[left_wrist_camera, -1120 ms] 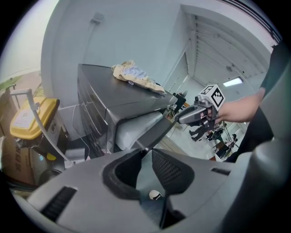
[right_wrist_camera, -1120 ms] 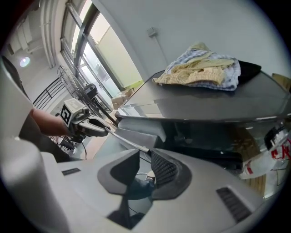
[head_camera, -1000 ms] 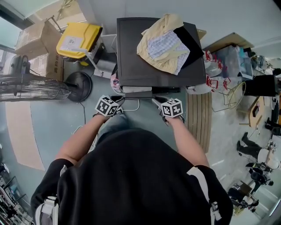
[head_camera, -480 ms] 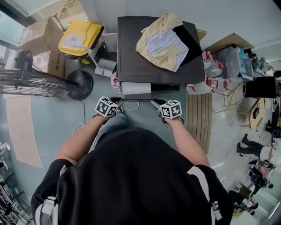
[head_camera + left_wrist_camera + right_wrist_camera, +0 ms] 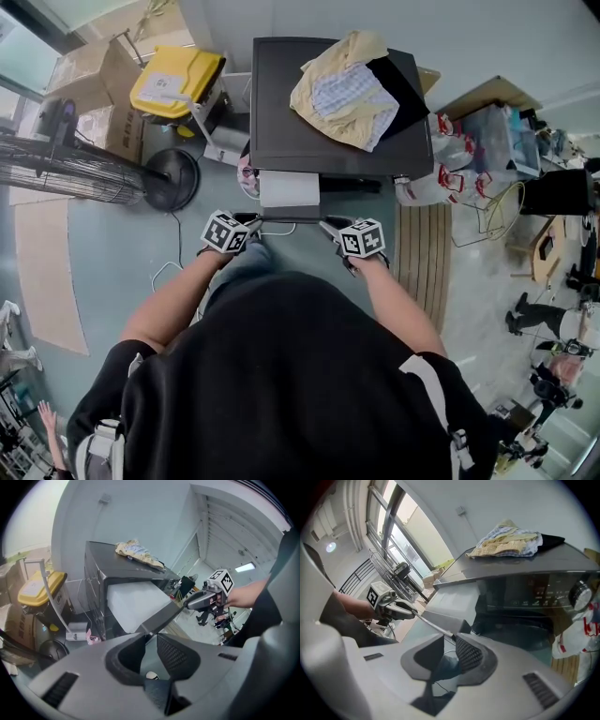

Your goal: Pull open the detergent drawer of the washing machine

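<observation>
The dark grey washing machine (image 5: 328, 131) stands ahead with a heap of clothes (image 5: 352, 89) on its lid. Its detergent drawer (image 5: 289, 187) sticks out at the front left, white on top, with a dark front panel (image 5: 291, 217). My left gripper (image 5: 255, 222) is shut on the panel's left end, and my right gripper (image 5: 328, 223) on its right end, its jaws having just tightened slightly. In the left gripper view the panel (image 5: 164, 615) runs from my jaws (image 5: 149, 637) across to the right gripper (image 5: 190, 604). The right gripper view shows the panel's thin edge (image 5: 433, 625) meeting my jaws (image 5: 451, 641).
A yellow bin (image 5: 176, 82) and cardboard boxes (image 5: 94, 70) stand left of the machine. A floor fan (image 5: 66, 169) with a round base (image 5: 169, 180) is beside them. Plastic bags (image 5: 441, 178) and a slatted wooden mat (image 5: 424, 253) lie to the right. A cable (image 5: 173, 267) trails on the floor.
The white drawer has slid further out of the machine toward me. Both grippers have drawn back with its front panel.
</observation>
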